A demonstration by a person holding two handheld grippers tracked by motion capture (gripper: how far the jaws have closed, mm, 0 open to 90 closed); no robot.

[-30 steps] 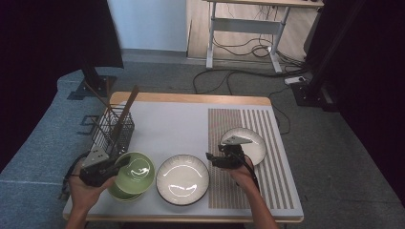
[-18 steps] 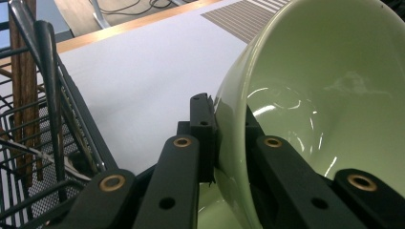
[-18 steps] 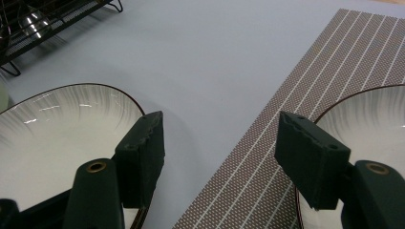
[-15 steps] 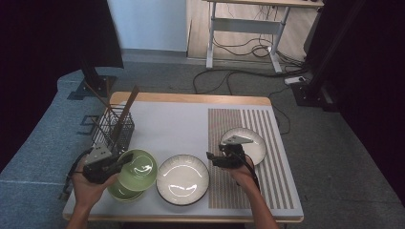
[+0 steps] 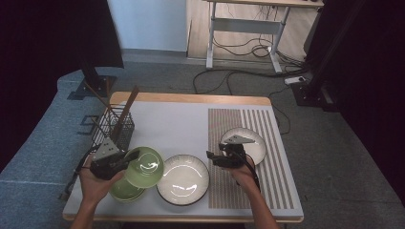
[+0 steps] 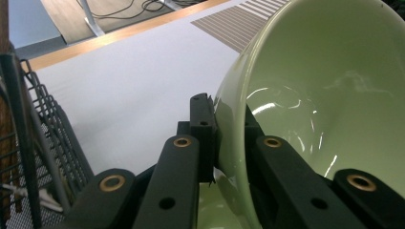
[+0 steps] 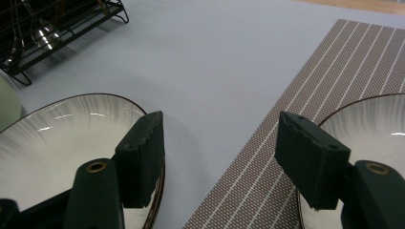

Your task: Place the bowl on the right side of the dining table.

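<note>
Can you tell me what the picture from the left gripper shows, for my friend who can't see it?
The left gripper pinches the rim of a shiny green bowl, one black jaw inside it and one outside, with the bowl tipped on its side. Behind it lies a pale grey table, and a dark wire basket stands at the left edge.
</note>
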